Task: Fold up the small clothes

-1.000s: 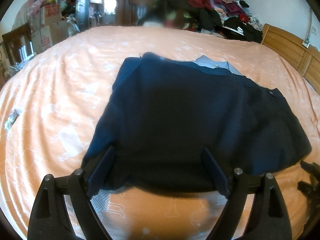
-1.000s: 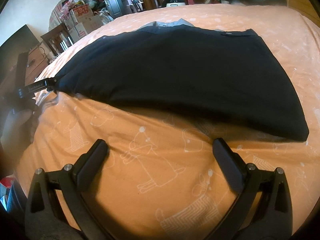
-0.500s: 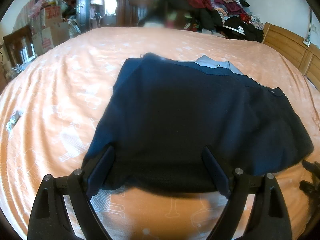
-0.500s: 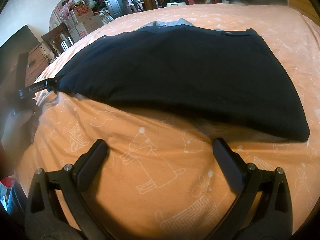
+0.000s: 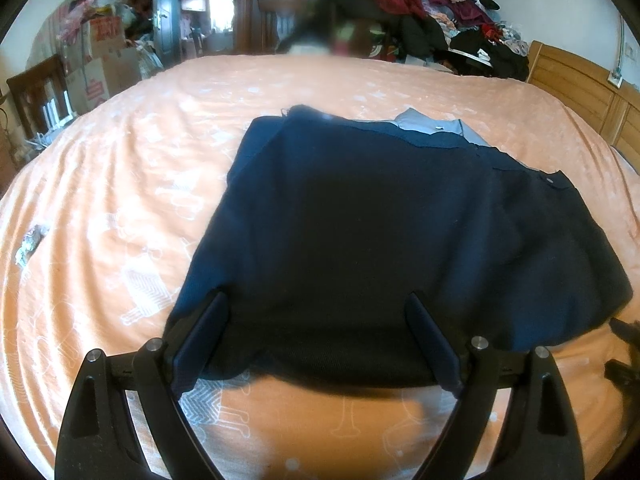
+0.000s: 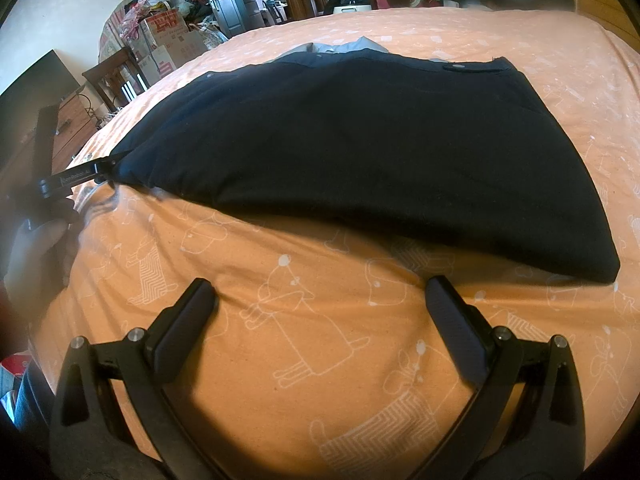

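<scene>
Right wrist: open right tool (image 6: 318, 304), navy garment (image 6: 360, 144)

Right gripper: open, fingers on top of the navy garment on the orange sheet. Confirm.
Not on top. The right gripper is open, but its fingers sit over bare orange sheet, short of the navy garment. The right wrist view shows it.

Black gripper (image 6: 318, 300) frames, silver screws, dark pads (image 6: 456, 312).
</scene>
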Tool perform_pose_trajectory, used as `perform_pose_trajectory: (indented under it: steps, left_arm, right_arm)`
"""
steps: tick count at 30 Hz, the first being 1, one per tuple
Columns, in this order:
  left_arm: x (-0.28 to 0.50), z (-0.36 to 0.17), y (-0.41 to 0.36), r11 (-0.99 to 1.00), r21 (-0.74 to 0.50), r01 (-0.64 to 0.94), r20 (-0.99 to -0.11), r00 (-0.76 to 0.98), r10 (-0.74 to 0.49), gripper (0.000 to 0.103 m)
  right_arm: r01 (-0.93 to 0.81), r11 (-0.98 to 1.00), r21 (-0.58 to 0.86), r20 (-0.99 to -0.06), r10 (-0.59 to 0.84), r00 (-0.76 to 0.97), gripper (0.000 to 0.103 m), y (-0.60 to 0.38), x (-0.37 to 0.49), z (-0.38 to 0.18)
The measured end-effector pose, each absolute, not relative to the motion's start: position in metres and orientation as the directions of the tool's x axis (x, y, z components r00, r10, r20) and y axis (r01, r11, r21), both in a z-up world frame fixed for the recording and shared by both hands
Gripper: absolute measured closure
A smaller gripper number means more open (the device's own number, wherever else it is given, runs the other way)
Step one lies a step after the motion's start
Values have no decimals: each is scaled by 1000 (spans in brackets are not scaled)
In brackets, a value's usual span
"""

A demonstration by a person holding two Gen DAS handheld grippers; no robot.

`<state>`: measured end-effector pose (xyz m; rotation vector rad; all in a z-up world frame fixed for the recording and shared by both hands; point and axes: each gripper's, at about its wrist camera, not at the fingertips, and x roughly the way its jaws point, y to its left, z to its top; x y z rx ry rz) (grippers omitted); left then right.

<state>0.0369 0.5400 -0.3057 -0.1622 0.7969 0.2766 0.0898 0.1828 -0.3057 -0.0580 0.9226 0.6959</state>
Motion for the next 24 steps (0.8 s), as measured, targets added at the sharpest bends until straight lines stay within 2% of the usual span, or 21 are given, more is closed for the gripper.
perform_pose_trajectory:
  steps: [24]
  left_arm:
    - [38,-306,538,950,-16,-311,-722,661,204,8]
  right_arm:
    - [-575,782,241,-748,527,404,0,183,89,-306]
